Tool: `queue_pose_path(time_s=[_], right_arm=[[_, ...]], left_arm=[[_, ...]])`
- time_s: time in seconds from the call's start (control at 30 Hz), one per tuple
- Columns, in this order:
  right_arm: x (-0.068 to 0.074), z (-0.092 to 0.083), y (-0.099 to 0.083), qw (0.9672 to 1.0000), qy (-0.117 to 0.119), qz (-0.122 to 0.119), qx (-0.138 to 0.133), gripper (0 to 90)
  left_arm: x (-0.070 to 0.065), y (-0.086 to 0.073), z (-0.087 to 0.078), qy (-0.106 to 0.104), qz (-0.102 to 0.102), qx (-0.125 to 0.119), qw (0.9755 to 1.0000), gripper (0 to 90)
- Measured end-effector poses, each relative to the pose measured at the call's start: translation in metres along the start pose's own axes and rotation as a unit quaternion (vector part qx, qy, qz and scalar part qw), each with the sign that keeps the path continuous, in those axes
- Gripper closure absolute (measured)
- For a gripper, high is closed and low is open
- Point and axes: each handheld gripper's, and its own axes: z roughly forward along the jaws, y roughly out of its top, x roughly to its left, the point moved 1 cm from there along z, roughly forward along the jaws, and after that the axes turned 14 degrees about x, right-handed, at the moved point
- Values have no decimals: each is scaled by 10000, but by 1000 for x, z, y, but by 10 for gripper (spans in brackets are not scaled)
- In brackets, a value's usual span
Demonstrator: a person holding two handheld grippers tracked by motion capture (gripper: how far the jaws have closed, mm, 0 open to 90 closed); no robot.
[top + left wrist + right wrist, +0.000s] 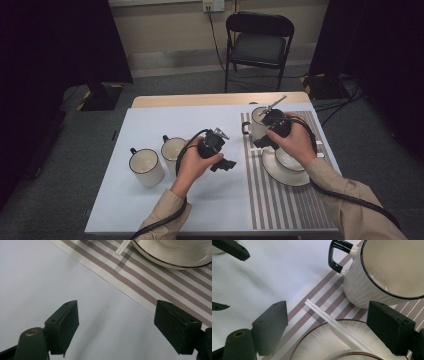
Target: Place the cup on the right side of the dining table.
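A white black-rimmed mug [384, 272] stands on the striped placemat [317, 293] beside a white plate [319, 345]. A pair of white chopsticks [337, 327] lies across the plate's rim, tips out over the mat. A bowl [290, 160] sits on the plate. My right gripper [327, 311] is open, just above the chopsticks' tips and not touching them. In the high view it [261, 142] hovers between mug [257, 124] and plate [285, 175]. My left gripper [116, 312] is open and holds nothing, over the pale sheet near the mat's edge [140, 293]; from above it [226, 164] shows left of the mat.
Two more white mugs [146, 166] [172, 149] stand on the pale sheet [150, 120] at the left. The plate's rim [160, 257] and chopstick tips [122, 248] lie ahead of the left gripper. A folding chair [259, 42] stands beyond the table.
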Motion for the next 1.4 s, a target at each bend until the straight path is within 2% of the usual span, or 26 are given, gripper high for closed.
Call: queue_pose_path(time_s=[0.5, 0.77, 0.87, 1.07, 1.13, 1.4], right_arm=[[7, 2, -5, 9999, 115, -45, -45, 159], [13, 5, -7, 9997, 158, -159, -29, 159], [15, 5, -8, 9997, 159, -162, -53, 159], [19, 2, -9, 9996, 152, -209, -105, 158], [22, 3, -9, 9994, 190, -290, -67, 158], [28, 7, -10, 9991, 234, -339, -84, 158]], left_arm=[[-4, -9, 4, -31, -30, -14, 10000, 196], [-5, -12, 3, 39, -28, 12, 10000, 196], [-5, -15, 3, -22, -51, -45, 10000, 195], [-4, -20, 1, 27, -83, -54, 9999, 195], [-5, -22, 0, 31, -99, -53, 9999, 195], [-5, -28, -3, 2, -50, -92, 9999, 194]])
